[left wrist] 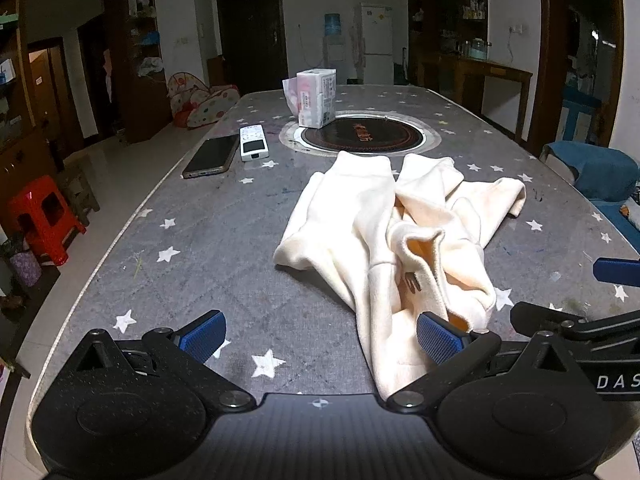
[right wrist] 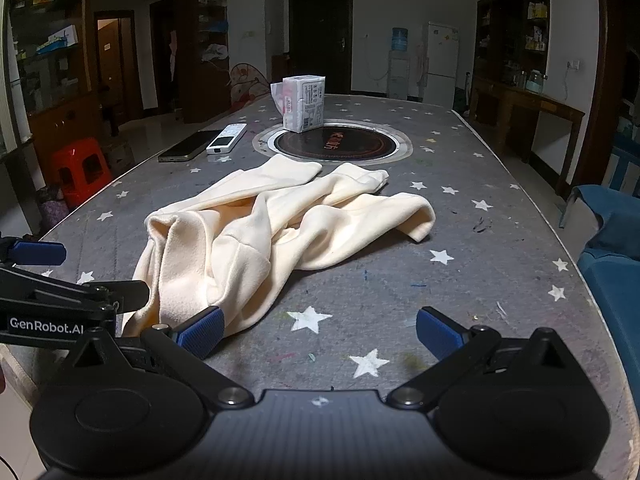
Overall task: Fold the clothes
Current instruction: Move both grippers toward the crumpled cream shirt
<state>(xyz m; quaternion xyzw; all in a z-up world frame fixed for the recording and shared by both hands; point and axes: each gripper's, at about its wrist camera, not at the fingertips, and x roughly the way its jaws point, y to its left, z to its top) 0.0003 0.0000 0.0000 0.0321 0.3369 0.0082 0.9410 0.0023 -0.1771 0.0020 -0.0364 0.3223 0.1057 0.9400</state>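
A crumpled cream garment (left wrist: 384,232) (right wrist: 256,236) lies in a heap on the grey star-patterned table (left wrist: 200,264) (right wrist: 460,280), its near end hanging toward the table's front edge. My left gripper (left wrist: 320,338) stands open over the near edge; bare cloth shows between its blue pads, and its right pad sits over the garment's near part. My right gripper (right wrist: 320,334) is also open, with tabletop between its pads and the left pad beside the garment's hem. Each gripper shows at the other view's side edge.
Behind the garment sits a round black hob (left wrist: 360,136) (right wrist: 332,144) with a tissue pack (left wrist: 316,98) (right wrist: 303,102) on its rim. A phone (left wrist: 212,156) (right wrist: 188,146) and a white remote (left wrist: 253,142) (right wrist: 227,138) lie at the left. A red stool (left wrist: 40,216) stands on the floor; blue seating (right wrist: 612,256) lies right.
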